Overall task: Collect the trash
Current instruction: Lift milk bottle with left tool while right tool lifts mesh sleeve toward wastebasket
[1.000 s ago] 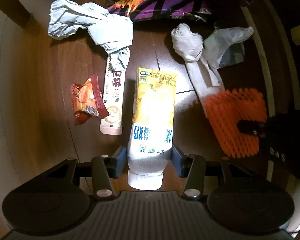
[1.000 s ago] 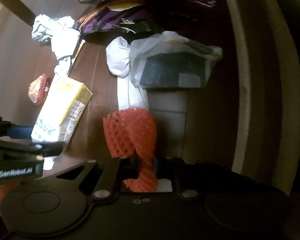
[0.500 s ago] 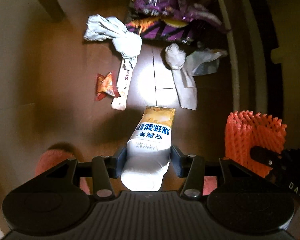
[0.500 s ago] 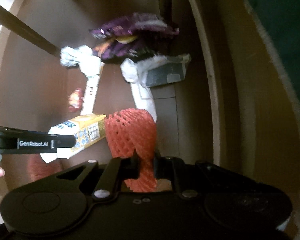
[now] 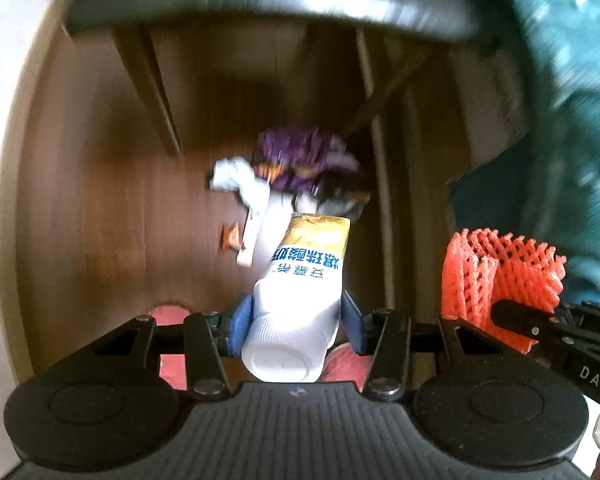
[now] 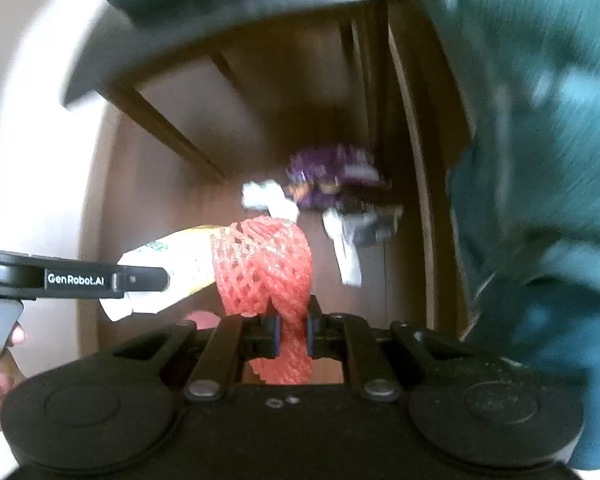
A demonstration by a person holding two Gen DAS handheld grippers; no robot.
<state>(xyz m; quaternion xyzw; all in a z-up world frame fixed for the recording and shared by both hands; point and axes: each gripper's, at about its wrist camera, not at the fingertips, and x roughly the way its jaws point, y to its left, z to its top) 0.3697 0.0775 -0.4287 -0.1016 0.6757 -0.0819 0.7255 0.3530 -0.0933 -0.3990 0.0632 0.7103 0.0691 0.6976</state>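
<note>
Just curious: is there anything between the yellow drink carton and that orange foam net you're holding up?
Nothing: in the left wrist view, only bare wooden floor far below shows between the carton and the foam net.

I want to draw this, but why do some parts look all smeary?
Left wrist view: the purple snack bag and teal fabric are streaked with motion blur, while the gripped milk carton stays sharp. Right wrist view: the orange foam net is clear, the teal fabric smeared; both curve at the edges.

White-and-yellow pouch (image 5: pixel 300 284) with blue lettering; orange-red mesh net (image 6: pixel 266 268); purple wrapper (image 5: pixel 300 160); brown wood floor (image 5: pixel 112 216); teal cloth (image 6: pixel 540 160).
</note>
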